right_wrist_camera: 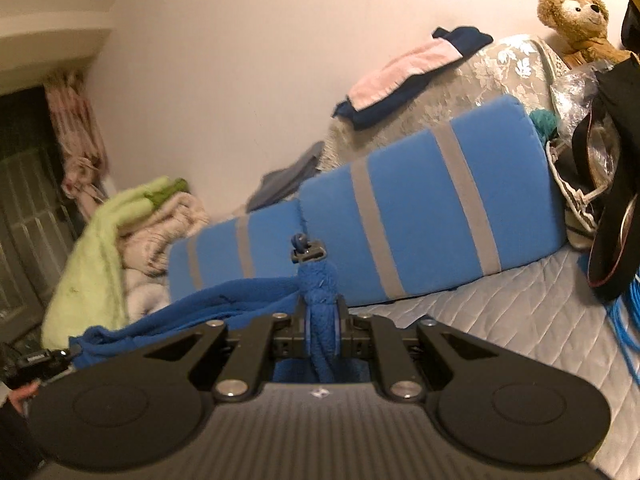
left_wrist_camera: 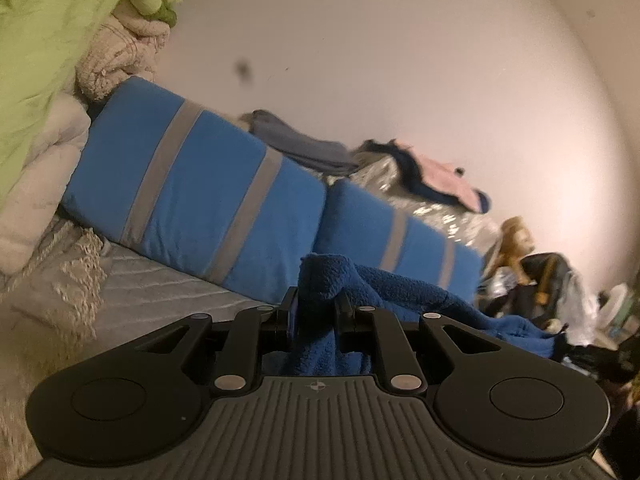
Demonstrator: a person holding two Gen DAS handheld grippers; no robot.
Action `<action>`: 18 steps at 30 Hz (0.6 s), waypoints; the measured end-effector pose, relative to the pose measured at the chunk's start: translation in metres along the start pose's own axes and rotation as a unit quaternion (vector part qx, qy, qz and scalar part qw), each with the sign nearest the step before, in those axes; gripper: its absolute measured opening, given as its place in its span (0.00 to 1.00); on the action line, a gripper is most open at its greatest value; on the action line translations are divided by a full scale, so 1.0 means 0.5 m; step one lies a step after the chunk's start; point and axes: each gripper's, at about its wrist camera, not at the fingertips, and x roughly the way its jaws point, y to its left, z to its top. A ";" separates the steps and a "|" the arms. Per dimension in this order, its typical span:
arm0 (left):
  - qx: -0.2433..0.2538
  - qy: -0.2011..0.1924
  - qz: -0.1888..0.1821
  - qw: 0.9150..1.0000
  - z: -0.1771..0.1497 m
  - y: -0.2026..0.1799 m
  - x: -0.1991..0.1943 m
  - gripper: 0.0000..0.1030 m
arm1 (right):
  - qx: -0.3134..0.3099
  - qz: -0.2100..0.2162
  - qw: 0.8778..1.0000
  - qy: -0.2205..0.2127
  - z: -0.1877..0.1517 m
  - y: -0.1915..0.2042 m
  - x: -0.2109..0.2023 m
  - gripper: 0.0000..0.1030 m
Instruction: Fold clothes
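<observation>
A dark blue fleece garment (left_wrist_camera: 404, 292) is held up between both grippers above the bed. My left gripper (left_wrist_camera: 316, 304) is shut on one bunched corner of it, and the cloth trails off to the right. My right gripper (right_wrist_camera: 322, 312) is shut on the other corner of the blue fleece garment (right_wrist_camera: 224, 300), which stretches away to the left toward the other gripper (right_wrist_camera: 38, 362). A cord toggle (right_wrist_camera: 308, 252) sticks up above the pinched fabric. The part of the garment hanging below the jaws is hidden.
Two blue cushions with grey stripes (left_wrist_camera: 192, 188) (right_wrist_camera: 432, 208) lean along the wall on a grey quilted mattress (right_wrist_camera: 500, 332). A green blanket and beige towels (left_wrist_camera: 60, 40) pile at one end. Pink and navy clothes (right_wrist_camera: 404, 72), a teddy bear (right_wrist_camera: 576, 20) and bags (right_wrist_camera: 600, 180) crowd the other end.
</observation>
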 end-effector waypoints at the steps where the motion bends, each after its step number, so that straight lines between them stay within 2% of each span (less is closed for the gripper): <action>1: 0.006 0.008 0.007 1.000 0.007 -0.001 0.025 0.16 | -0.001 -0.005 1.000 0.006 0.009 -0.006 0.026 0.10; 8: 0.002 0.075 0.063 0.995 0.012 0.045 0.198 0.16 | -0.003 -0.041 0.998 0.050 0.034 -0.053 0.202 0.10; 15: -0.021 0.121 0.103 0.987 -0.003 0.094 0.319 0.16 | -0.021 -0.080 0.993 0.087 0.023 -0.102 0.354 0.10; 18: -0.016 0.136 0.119 0.983 -0.010 0.104 0.357 0.16 | -0.032 -0.095 0.990 0.098 0.010 -0.119 0.404 0.10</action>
